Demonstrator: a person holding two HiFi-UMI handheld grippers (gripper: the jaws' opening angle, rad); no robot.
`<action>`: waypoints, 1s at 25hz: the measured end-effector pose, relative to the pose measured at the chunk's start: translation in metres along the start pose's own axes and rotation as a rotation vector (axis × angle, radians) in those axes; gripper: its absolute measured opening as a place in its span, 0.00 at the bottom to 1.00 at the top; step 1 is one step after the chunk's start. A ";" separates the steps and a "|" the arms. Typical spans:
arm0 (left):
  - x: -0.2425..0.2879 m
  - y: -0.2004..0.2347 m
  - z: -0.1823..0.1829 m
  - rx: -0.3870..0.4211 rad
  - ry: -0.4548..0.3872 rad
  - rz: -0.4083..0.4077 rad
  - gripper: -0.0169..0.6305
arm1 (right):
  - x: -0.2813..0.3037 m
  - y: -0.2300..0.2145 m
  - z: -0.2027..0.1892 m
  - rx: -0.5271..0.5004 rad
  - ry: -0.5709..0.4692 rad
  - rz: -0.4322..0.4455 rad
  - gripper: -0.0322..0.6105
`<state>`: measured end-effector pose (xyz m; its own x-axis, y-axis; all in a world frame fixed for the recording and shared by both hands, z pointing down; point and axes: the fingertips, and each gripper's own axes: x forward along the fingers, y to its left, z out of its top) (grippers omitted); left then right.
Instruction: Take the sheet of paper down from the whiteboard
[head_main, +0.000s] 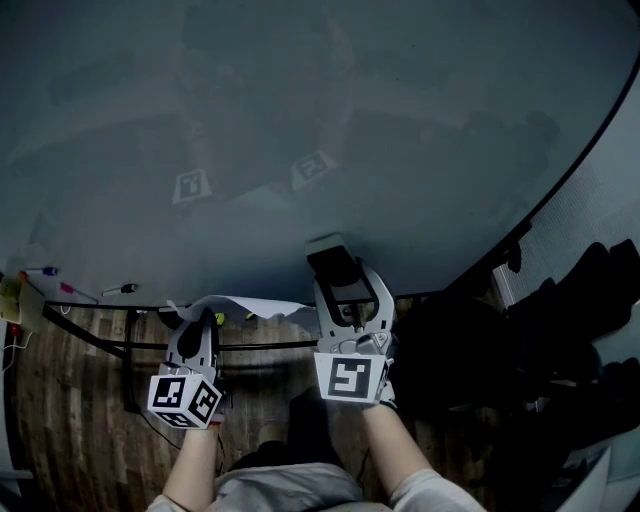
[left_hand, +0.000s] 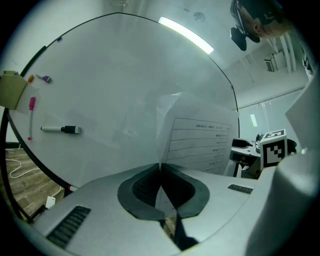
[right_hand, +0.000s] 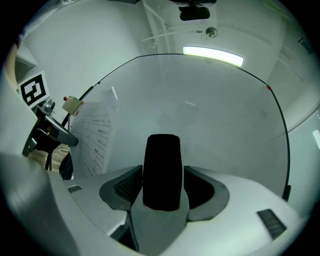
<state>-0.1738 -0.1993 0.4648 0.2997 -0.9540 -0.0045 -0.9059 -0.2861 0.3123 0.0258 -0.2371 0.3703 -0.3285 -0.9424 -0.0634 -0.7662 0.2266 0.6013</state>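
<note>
The whiteboard (head_main: 300, 120) fills the upper head view. A white printed sheet of paper (head_main: 250, 305) curls off the board's lower edge, and my left gripper (head_main: 205, 320) is shut on its left edge. In the left gripper view the sheet (left_hand: 200, 140) stands up from the closed jaws (left_hand: 161, 167) in front of the board (left_hand: 100, 90). My right gripper (head_main: 345, 290) is just right of the sheet, shut on a black block with a grey back (head_main: 335, 262). In the right gripper view the block (right_hand: 161, 172) sits between the jaws, with the sheet (right_hand: 97, 135) at the left.
A black-capped marker (left_hand: 60, 129), a pink marker (left_hand: 31, 105) and a yellow box (left_hand: 12, 87) cling to the board's left side. The board's black stand (head_main: 100, 345) rests on wooden floor (head_main: 60, 400). Dark bulky things (head_main: 570, 330) are stacked at the right.
</note>
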 end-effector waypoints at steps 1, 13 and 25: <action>0.000 0.000 0.000 -0.003 0.000 -0.001 0.05 | -0.002 0.000 0.001 -0.004 -0.008 -0.002 0.45; 0.004 0.000 0.012 -0.028 -0.019 0.020 0.05 | -0.029 0.012 -0.004 0.010 -0.007 0.056 0.45; 0.003 0.002 0.013 -0.043 -0.033 0.013 0.05 | -0.066 0.046 -0.035 0.099 0.084 0.201 0.45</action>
<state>-0.1785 -0.2034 0.4528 0.2777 -0.9602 -0.0315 -0.8955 -0.2706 0.3535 0.0316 -0.1726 0.4300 -0.4362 -0.8920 0.1185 -0.7418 0.4310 0.5137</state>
